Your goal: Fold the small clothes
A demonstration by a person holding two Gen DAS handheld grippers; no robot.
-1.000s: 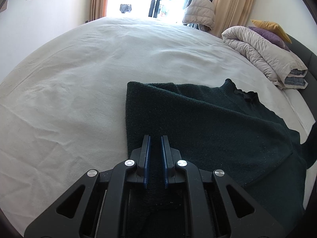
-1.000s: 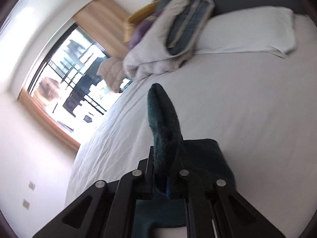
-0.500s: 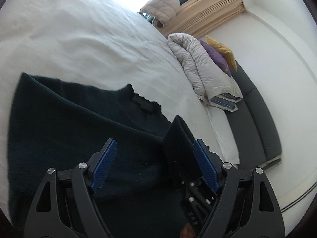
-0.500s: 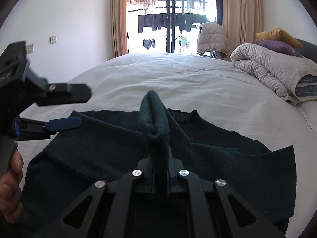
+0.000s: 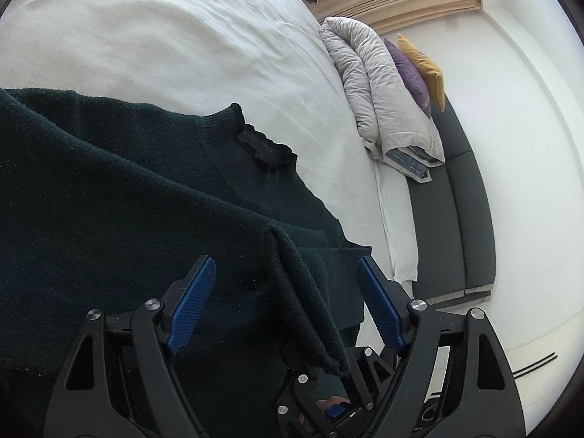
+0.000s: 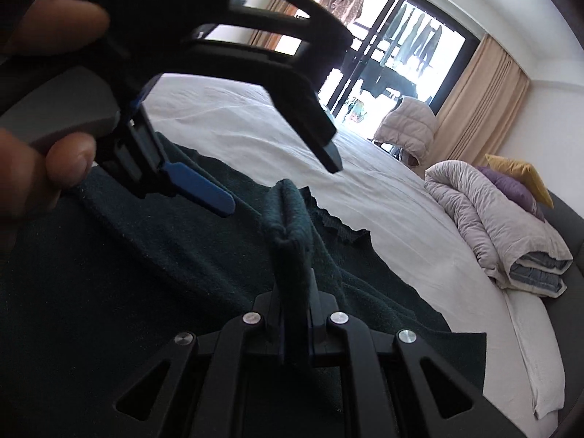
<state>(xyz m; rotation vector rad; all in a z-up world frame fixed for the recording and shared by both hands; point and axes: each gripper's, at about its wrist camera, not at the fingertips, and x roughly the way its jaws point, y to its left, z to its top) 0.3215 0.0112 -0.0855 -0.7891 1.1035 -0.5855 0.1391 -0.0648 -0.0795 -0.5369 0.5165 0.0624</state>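
On the bed [image 5: 204,36], the right tool [image 6: 294,273] pinches the sweater [image 5: 109,197] sleeve mid-fold, the spread-apart left tool [image 5: 284,288] poised to take it.

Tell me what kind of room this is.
Most likely a bedroom: a wide bed under a white sheet, a folded duvet with cushions by a dark headboard, and a curtained glass door with laundry hanging outside.

The sweater [image 5: 127,189] lies on the bed [image 5: 164,36], filling the lower left of the left wrist frame. A folded duvet [image 5: 379,95] sits at upper right, with pillows [image 5: 419,69] behind it.
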